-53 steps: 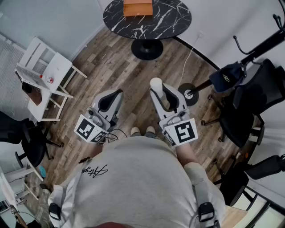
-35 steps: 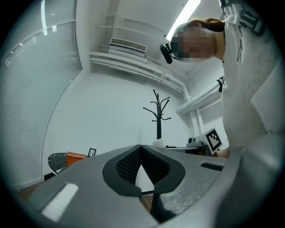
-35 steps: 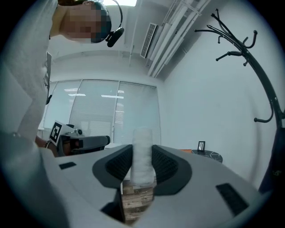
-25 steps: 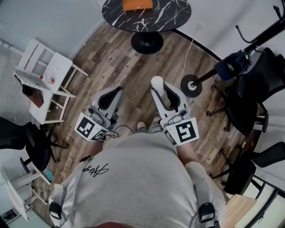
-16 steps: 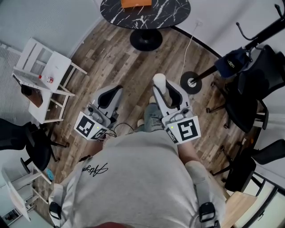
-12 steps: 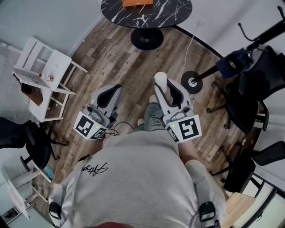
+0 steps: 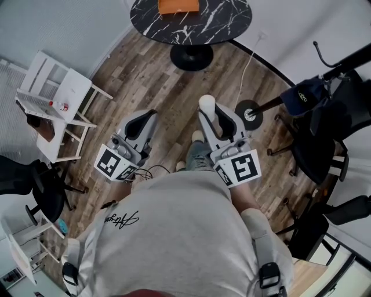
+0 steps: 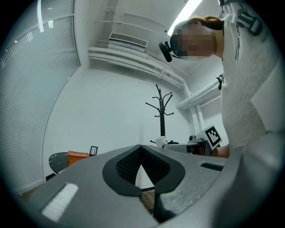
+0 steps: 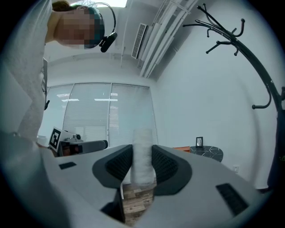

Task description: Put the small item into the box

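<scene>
White cylinder (image 7: 207,105) still clamped in your right gripper (image 7: 210,116) | left gripper (image 7: 145,118) jaws together, empty | your leg (image 7: 200,155) now steps forward | orange box (image 7: 178,6) on marble table (image 7: 223,23) well ahead: keep carrying.

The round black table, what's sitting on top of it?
An orange box sits on the table, on its white-veined top. The picture's edge cuts part of the box off, and its inside cannot be seen.

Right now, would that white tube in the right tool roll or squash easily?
The white tube looks round, so on its side it would probably roll. Tall and narrow, it likely tips if stood up. The right gripper pinches it without visible denting, so perhaps fairly firm.
</scene>
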`<state>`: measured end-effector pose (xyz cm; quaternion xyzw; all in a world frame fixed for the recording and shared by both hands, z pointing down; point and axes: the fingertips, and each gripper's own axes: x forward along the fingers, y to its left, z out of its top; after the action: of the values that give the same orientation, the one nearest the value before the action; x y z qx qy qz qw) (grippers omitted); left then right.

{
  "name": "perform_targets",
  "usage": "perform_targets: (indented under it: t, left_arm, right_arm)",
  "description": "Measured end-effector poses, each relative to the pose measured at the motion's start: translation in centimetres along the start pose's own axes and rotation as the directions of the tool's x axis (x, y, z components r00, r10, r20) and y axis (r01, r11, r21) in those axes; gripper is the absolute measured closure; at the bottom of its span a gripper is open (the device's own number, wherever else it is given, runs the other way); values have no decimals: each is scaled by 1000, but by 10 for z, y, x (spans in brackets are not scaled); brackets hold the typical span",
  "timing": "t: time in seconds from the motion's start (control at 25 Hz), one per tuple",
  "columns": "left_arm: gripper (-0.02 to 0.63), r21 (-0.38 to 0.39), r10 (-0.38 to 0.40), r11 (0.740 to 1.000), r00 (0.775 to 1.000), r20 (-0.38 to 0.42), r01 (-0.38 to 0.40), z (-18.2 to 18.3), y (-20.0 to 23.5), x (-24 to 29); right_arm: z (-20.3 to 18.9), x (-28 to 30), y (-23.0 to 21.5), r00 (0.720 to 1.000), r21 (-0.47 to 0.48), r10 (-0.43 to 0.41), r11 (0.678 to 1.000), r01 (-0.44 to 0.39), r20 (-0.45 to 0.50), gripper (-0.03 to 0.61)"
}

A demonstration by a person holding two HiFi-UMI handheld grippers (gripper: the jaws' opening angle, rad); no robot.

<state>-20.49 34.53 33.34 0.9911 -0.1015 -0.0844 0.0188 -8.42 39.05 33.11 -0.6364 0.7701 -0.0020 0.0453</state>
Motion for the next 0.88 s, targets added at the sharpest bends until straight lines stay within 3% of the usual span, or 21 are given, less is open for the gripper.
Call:
perform_targets:
  t: [0.88]
  left_arm:
    - [611,6,53,999,998,27,-53,1,95,111]
  right_arm:
    - [13,108,-99,996,11,84,996,-85,20,443]
